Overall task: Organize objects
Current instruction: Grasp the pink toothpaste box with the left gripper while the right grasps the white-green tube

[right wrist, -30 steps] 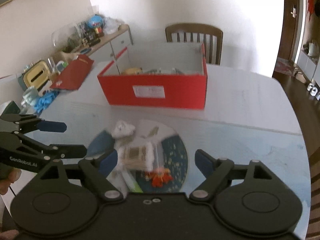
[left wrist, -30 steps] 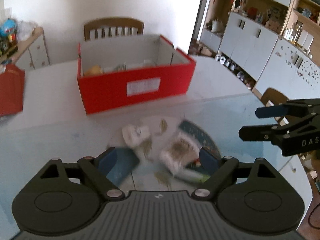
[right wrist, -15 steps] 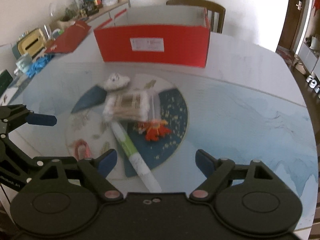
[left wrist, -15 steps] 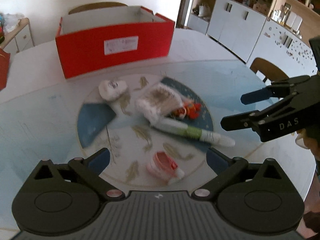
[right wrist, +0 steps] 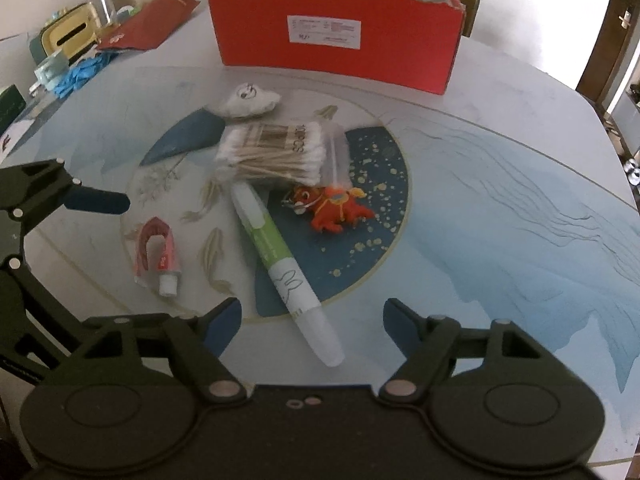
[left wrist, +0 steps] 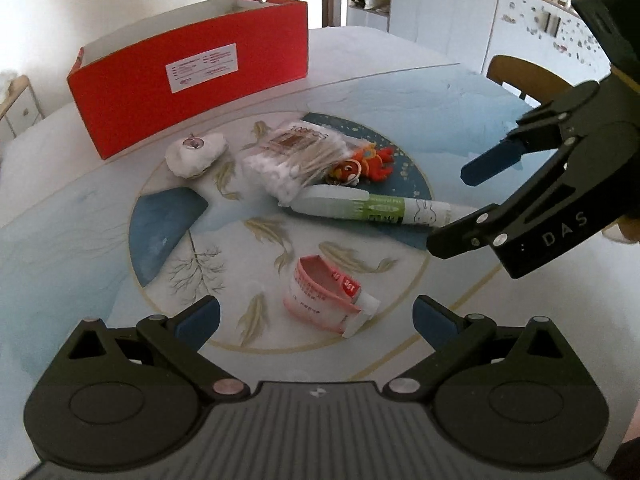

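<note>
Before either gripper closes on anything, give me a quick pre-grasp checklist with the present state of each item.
1. Left gripper open and empty, jaws wide: ok.
2. Right gripper empty: ok; its jaws have just been closing a little, nothing between them.
3. Rolled pink tube lies alone in front of the left gripper, apart from the other items: ok.
4. Green and white tube points toward the right gripper, but its far end lies against the cotton swab pack: not ok for a clean lift.
5. Red box top is open; room inside: cannot tell.
6. The two grippers are apart: ok.
</note>
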### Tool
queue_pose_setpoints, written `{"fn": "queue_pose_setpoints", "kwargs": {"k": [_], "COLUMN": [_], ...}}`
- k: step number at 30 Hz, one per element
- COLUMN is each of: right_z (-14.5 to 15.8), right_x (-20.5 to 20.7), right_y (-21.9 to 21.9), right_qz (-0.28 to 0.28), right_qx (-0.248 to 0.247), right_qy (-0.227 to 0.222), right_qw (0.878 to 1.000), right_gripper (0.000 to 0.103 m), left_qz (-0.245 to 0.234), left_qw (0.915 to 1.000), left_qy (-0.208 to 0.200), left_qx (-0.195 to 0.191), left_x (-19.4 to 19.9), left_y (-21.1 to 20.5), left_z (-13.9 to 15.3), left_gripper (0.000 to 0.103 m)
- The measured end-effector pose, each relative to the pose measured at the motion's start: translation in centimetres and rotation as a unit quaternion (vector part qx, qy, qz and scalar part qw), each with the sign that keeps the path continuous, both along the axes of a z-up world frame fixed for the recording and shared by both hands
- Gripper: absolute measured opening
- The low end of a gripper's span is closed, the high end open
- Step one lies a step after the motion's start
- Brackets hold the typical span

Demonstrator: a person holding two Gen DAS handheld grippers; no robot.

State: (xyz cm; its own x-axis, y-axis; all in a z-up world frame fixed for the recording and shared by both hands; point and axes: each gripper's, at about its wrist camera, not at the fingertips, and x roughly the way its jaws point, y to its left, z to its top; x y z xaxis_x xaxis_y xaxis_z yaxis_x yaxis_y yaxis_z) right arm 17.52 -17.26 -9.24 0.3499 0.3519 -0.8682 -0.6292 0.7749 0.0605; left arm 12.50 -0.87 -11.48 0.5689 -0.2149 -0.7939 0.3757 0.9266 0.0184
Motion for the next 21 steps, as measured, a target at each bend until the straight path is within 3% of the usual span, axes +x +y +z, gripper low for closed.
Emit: {"fn": "queue_pose_setpoints", "kwargs": {"k": [12, 16, 18, 21], "right_z": [-0.6, -0.5, -0.4, -0.4], "right_x": [-0.2, -0.2, -0.3, -0.5], "right_y": [1.2, 1.7, 2.0, 2.4], "right_qz": [0.021, 0.033, 0.040, 0.052], "right_qx": [-0.016, -0.017, -0.015, -0.015], "right_qy": [-0.010, -0.015, -0.015, -0.018], "right_qw": [1.000, 0.999, 0.999, 0.998], "right_gripper": [0.064, 0.053, 0.048, 0.042], "left_qz": [-0.024, -0.034, -0.039, -0.046], "left_qw": [0.9992, 0.9989, 0.9988, 0.9985], "left_qy": [-0.027, -0.029, -0.029, -0.029], "left_qx": [0.019, 0.013, 0.008, 0.010], "left_x": [0.0, -0.2, -0.3, -0.3], "left_y": [-0.4, -0.4, -0.5, -0.7], "left_z": [-0.6, -0.5, -0.3, -0.1], "left_gripper": [0.101, 0.080, 0.062, 0.053]}}
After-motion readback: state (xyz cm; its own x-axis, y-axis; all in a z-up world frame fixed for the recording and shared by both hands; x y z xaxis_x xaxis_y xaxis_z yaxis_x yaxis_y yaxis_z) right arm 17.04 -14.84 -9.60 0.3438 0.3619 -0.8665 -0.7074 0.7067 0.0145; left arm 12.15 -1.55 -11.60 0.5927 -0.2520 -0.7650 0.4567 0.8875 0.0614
